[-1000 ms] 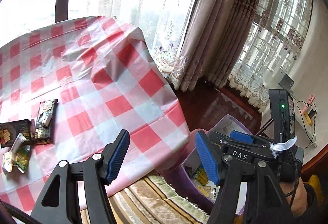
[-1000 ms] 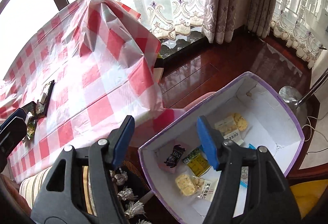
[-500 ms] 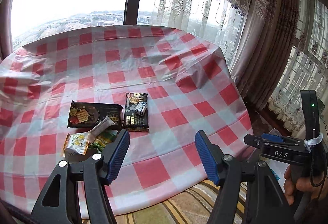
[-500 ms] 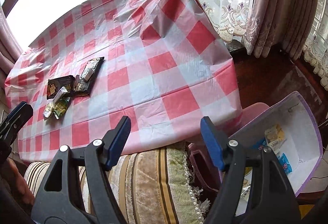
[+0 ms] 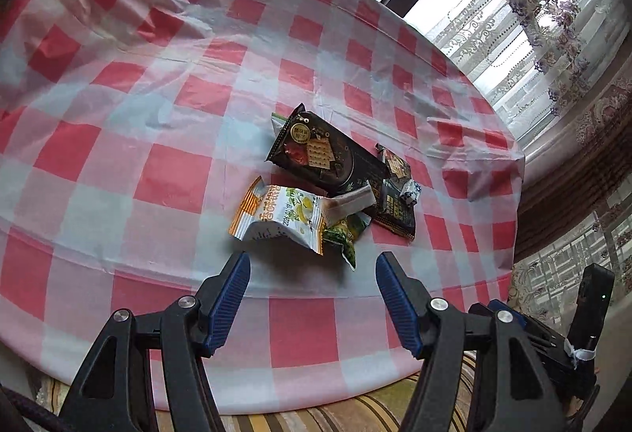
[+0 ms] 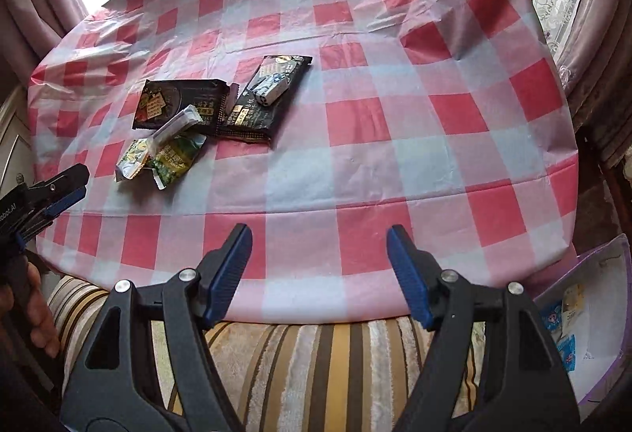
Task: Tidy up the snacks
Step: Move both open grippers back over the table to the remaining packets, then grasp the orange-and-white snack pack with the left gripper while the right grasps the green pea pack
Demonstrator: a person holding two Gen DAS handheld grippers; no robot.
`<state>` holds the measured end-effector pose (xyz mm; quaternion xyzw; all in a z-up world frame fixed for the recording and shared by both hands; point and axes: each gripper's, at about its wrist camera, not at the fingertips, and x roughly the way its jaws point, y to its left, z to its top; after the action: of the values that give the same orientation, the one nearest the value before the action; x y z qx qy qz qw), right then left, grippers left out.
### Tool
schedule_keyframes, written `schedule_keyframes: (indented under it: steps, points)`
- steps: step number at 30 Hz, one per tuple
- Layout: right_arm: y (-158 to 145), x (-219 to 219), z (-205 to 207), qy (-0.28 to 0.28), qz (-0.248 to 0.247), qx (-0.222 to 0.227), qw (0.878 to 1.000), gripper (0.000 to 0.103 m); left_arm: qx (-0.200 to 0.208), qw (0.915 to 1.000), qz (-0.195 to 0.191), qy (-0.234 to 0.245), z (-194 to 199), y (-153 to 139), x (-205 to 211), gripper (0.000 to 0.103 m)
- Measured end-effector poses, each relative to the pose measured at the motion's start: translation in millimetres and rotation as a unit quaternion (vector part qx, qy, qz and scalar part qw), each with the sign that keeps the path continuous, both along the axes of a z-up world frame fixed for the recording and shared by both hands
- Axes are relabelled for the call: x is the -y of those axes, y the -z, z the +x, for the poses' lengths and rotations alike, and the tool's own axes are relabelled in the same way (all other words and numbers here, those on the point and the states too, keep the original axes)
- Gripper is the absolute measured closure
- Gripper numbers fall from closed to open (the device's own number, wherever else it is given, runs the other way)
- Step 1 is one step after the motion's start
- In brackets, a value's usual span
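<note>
1. Left gripper (image 5: 312, 286): jaws apart, nothing between the blue pads. It hangs over the near part of the table, tilted down at the snack pile just ahead of its tips.
2. Right gripper (image 6: 319, 266): jaws apart and empty, having just been widening. It sits over the table's near edge, above a striped cushion (image 6: 316, 365); the pile lies well off to its upper left.
3. Table: round, under a red-and-white checked cloth (image 5: 158, 171), creased at the far side.
4. Snacks, all in one loose cluster on the cloth:
   - black cracker pack (image 5: 328, 155), farthest back in the left view;
   - second black pack (image 5: 395, 195), to its right, with a small white-and-blue wrapped piece (image 5: 410, 193) lying on it;
   - white-and-orange pack (image 5: 276, 215), nearest the left gripper, one edge lifted off the cloth;
   - green pack (image 5: 345, 234), partly under the white one;
   - pale stick-shaped wrapper (image 5: 349, 201), lying across the pile, touching the cracker pack and the white pack.
5. Box (image 6: 604, 317): purple-rimmed, white inside, below the table's edge at the right of the right view. It holds several small packets, among them blue ones (image 6: 567, 351).
6. A hand (image 6: 35, 309) on the left gripper's handle shows at the left border of the right view.
7. Curtains (image 5: 568, 49) and a window frame stand behind the table.
</note>
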<state>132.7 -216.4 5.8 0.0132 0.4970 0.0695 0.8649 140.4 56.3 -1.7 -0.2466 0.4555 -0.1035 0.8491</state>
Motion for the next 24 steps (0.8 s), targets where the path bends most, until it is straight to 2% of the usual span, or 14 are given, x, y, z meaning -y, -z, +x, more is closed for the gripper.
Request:
schedule_keyframes:
  steps: [4,6,14,18,21,24]
  points:
    - [5,-29,9,-0.037,-0.016,-0.001,0.999,0.03,-0.043,0.9983,-0.035,0.016,21,20,2,0.036]
    - [9,-40,13,-0.048,-0.018,-0.005,0.999,0.03,-0.052,0.9976,-0.04,0.021,33,26,4,0.036]
    - [20,-68,28,-0.072,-0.018,-0.019,0.997,0.03,-0.062,0.9977,-0.026,0.011,72,40,-2,0.036]
    - [21,-75,37,-0.065,-0.006,-0.019,0.998,0.03,-0.054,0.9984,0.012,0.013,87,38,-4,0.036]
    - [20,-76,45,-0.046,0.008,-0.015,0.999,0.03,-0.042,0.9966,0.067,0.022,88,36,0,0.038]
    - [22,-75,55,-0.019,0.03,-0.019,0.999,0.03,-0.035,0.99,0.129,0.043,88,36,12,0.042]
